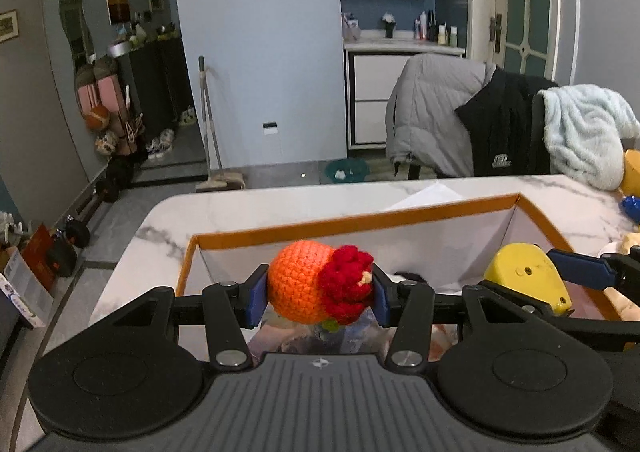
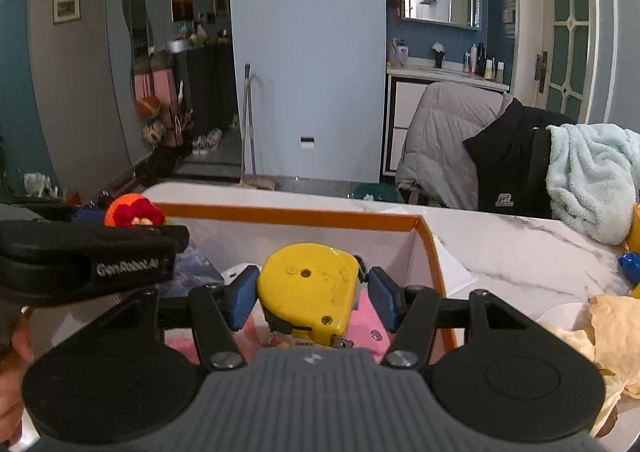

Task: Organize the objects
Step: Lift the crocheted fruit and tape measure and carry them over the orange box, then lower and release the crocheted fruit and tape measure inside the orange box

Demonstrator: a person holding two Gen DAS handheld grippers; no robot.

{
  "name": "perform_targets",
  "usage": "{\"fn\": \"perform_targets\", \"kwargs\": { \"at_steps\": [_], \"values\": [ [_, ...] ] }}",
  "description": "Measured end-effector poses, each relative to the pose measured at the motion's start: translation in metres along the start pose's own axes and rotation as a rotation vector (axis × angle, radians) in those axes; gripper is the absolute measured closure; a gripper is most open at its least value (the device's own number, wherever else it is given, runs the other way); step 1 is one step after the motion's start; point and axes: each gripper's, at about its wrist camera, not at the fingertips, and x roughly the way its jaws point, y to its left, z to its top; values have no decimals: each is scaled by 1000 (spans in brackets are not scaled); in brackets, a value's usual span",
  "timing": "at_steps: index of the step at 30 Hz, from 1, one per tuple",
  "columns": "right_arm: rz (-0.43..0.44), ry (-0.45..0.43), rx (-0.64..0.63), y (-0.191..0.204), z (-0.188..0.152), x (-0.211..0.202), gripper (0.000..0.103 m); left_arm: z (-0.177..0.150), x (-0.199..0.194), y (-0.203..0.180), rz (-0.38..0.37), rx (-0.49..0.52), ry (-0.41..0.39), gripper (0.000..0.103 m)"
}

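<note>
Claws both over the box (image 1: pixel 360 217) at the desk (image 1: pixel 240 207) edge: left claw (image 1: pixel 320 292) grasps knitted toy (image 1: pixel 316 284), right claw (image 2: pixel 308 292) grasps tape measure (image 2: pixel 308 284), likely for dropping in.

The left claw (image 1: pixel 320 294) is made of matte black plastic, with two blue rectangular pads (image 1: pixel 256 298) on its fingers. Silver round screws (image 1: pixel 231 358) hold the black link bars, and two big round black discs sit beside a grey ribbed plate with a small cross mark. The right claw (image 2: pixel 308 302) has the same build. White letters "GenRobot.AI" stand on the side of the left claw in the right wrist view. A bit of bare skin shows at the left edge there.
</note>
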Motion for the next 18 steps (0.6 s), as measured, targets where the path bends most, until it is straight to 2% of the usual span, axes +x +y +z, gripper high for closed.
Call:
{"fn": "perform_targets", "kwargs": {
  "at_steps": [11,18],
  "values": [
    [-5,54,-23,1,-9,15,42,-5,10,-1,22,29,51,45],
    [-5,82,-16,1,-12,17,42,-11,10,-10,52,66,40,45]
  ]
}}
